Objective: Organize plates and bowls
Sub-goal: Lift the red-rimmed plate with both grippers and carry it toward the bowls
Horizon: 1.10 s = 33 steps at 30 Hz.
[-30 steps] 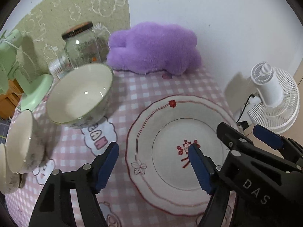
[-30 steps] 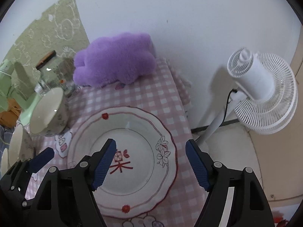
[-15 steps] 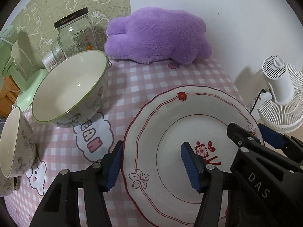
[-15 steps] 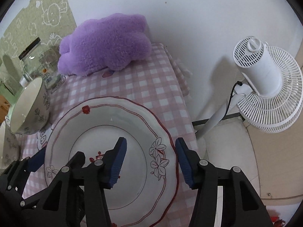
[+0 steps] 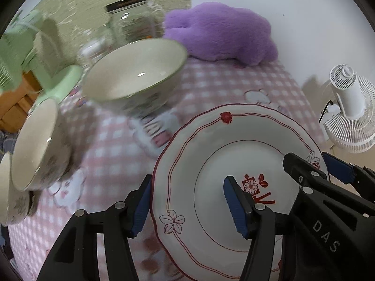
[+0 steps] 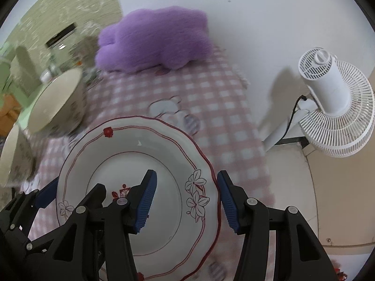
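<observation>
A white plate (image 5: 234, 135) with a red scalloped line and flower prints is held between both grippers, sharp against the blurred table. My left gripper (image 5: 187, 207) is shut on its left rim, one blue pad outside the edge and one on the plate's face. My right gripper (image 6: 186, 201) is shut on the right rim of the plate (image 6: 131, 145) in the same way. A large green-rimmed bowl (image 5: 136, 75) stands behind and to the left. A second bowl (image 5: 35, 145) lies further left, and a third shows at the frame edge.
Pink checked tablecloth (image 5: 234, 82) with cloud prints covers the table. A purple plush (image 5: 220, 35) and a glass jar (image 5: 131, 21) stand at the back, a green fan (image 5: 46, 65) at the left. A white fan (image 6: 328, 98) stands on the floor past the table's right edge.
Both grippers narrowed from open onto the plate's opposite rims. The plate now travels with them, and a cloud print that it covered shows on the cloth behind it.
</observation>
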Tool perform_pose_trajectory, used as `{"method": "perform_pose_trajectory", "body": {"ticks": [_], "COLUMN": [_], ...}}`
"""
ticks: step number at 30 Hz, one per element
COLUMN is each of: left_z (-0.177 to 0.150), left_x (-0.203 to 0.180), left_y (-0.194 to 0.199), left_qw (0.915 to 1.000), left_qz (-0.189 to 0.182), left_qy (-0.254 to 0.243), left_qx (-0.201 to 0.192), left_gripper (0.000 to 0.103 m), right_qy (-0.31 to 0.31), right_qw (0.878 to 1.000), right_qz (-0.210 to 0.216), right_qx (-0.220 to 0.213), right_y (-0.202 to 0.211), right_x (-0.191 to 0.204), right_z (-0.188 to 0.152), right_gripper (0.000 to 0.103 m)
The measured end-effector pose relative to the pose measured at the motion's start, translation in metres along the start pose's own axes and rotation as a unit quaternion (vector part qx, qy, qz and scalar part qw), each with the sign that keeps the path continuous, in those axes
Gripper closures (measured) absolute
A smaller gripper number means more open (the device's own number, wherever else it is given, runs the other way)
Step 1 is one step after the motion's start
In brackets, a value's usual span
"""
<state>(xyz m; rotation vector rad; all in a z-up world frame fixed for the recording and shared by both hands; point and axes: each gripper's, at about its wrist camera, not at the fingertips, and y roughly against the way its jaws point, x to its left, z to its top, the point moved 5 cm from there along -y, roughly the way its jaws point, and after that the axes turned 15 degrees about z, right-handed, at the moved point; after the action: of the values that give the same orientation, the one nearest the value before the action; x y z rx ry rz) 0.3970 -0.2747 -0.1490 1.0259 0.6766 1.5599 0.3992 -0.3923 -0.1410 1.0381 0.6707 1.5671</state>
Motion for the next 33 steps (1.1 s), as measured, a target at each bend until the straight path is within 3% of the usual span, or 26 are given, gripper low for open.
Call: {"method": "perform_pose_trajectory", "body": {"ticks": [13, 18, 26, 33], "left_z": [-0.050, -0.065, -0.061, -0.058], "left_x": [0.061, 0.075, 0.076, 0.078], "left_y": [0.012, 0.008, 0.004, -0.002], "left_qw": [0.9995, 0.9984, 0.9983, 0.9978], "left_qz": [0.011, -0.001, -0.002, 0.008], "left_qy": [0.017, 0.029, 0.043, 0.052], "left_qx": [0.023, 0.048, 0.040, 0.040], "left_gripper": [0.042, 0.044, 0.048, 0.051], "right_qy": [0.017, 0.022, 0.062, 0.081], "right_qw": [0.999, 0.998, 0.997, 0.995], "right_qz": [0.018, 0.032, 0.040, 0.042], "right_qx": [0.029, 0.042, 0.028, 0.043], "right_y": [0.010, 0.005, 0.000, -0.010], "right_x": [0.063, 0.074, 0.074, 0.073], "right_z": [-0.046, -0.057, -0.049, -0.051], "right_gripper": [0.046, 0.046, 0.047, 0.054]}}
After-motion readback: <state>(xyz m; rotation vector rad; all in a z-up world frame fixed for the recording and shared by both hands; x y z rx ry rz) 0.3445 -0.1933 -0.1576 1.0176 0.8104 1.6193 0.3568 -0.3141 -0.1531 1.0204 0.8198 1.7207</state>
